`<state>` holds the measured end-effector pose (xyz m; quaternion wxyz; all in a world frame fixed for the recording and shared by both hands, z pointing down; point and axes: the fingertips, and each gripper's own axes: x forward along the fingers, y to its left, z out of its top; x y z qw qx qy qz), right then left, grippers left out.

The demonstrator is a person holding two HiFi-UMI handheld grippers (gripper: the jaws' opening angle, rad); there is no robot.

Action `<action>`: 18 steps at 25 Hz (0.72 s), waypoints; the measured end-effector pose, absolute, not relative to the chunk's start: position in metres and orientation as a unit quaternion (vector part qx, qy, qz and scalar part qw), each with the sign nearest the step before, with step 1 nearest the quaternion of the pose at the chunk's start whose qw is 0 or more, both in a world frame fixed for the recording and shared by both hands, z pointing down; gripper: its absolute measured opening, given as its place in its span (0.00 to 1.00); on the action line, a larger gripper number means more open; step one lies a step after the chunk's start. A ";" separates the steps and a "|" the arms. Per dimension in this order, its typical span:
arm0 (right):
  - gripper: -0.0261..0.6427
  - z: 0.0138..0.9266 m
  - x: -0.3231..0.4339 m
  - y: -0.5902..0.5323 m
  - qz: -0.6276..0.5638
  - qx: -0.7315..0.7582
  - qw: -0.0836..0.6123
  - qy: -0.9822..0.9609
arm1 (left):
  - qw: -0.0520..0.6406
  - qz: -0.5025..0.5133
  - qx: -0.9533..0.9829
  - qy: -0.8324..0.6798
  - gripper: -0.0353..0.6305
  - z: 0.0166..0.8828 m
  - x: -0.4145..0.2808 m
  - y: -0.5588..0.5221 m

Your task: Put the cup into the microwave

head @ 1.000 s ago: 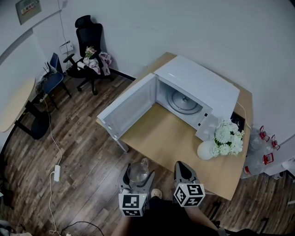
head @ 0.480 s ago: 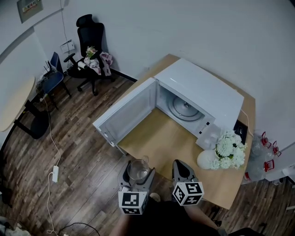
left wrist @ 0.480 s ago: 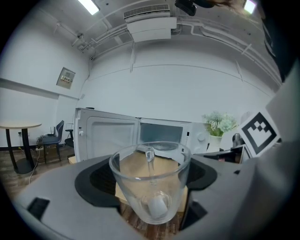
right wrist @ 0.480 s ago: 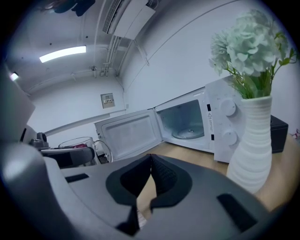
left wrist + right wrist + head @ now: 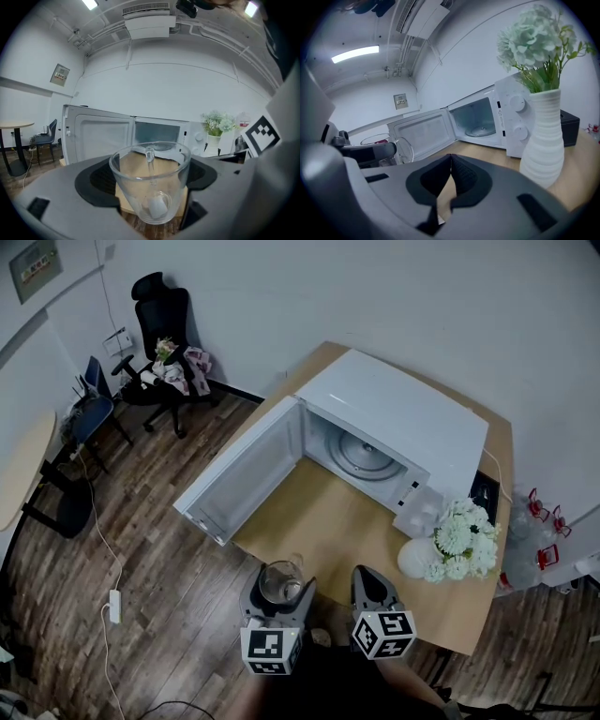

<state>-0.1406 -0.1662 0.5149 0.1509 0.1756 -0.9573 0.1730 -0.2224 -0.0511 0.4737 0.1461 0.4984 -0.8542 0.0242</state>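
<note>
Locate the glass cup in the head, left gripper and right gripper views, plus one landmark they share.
Head view: glass cup at bottom, left of centre, held in the left gripper.
Left gripper view: low centre, clamped between the jaws.
Right gripper view: far left, mid-height.
Shared landmark: the white microwave with its door swung open, beyond the cup in all three views.

A: You're in an office, right?
B: Office, yes. You've got a black swivel chair (image 5: 159,310) by the white wall (image 5: 375,287) and a blue chair (image 5: 94,399) near a round table (image 5: 23,470) — overhead, a strip light (image 5: 355,53) and a ceiling air unit (image 5: 149,21). The microwave (image 5: 398,413) sits on a wooden desk (image 5: 319,521).
</note>
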 end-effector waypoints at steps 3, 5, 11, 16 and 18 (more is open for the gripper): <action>0.03 0.515 -0.145 -0.174 0.176 0.192 0.146 -0.954 | 0.147 0.026 0.513 -0.845 0.67 0.474 -0.231 -0.063; 0.03 0.514 -0.149 -0.181 0.178 0.204 0.143 -0.952 | 0.148 0.028 0.528 -0.836 0.67 0.474 -0.237 -0.073; 0.03 0.508 -0.164 -0.203 0.182 0.246 0.138 -0.942 | 0.146 0.038 0.565 -0.811 0.67 0.466 -0.265 -0.106; 0.03 0.505 -0.173 -0.219 0.187 0.284 0.133 -0.931 | 0.143 0.048 0.594 -0.790 0.67 0.464 -0.287 -0.130; 0.03 0.505 -0.179 -0.224 0.189 0.296 0.133 -0.927 | 0.143 0.048 0.607 -0.781 0.67 0.463 -0.295 -0.141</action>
